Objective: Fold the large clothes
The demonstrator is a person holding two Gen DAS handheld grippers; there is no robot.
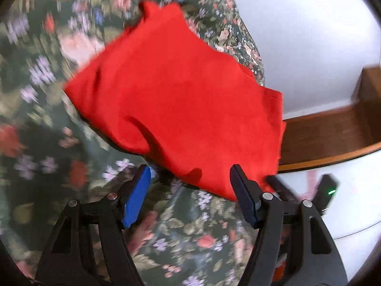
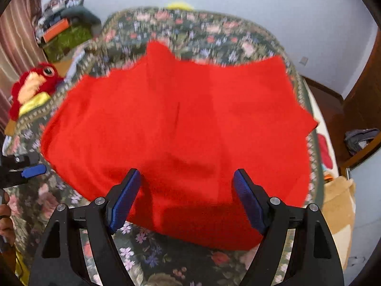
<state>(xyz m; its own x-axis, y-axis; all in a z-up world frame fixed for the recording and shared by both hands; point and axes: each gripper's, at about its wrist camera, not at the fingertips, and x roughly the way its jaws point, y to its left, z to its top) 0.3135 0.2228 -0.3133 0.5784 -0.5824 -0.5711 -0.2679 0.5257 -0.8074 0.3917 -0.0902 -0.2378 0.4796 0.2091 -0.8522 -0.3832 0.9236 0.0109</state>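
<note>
A large red garment (image 1: 176, 95) lies folded on a floral bedspread (image 1: 47, 119). My left gripper (image 1: 190, 178) is open and empty, just short of the garment's near edge. In the right wrist view the same red garment (image 2: 178, 124) spreads wide across the bed. My right gripper (image 2: 188, 183) is open and empty, with its blue pads (image 2: 123, 200) over the garment's near edge. The left gripper's blue fingertip shows at the left edge of the right wrist view (image 2: 33, 170).
A red stuffed parrot (image 2: 33, 88) lies at the bed's far left. Boxes and clutter (image 2: 64, 28) stand behind it. A wooden bed frame (image 1: 333, 131) and a white wall (image 1: 309, 35) lie to the right. A tan plush item (image 2: 338, 202) sits by the bed's right side.
</note>
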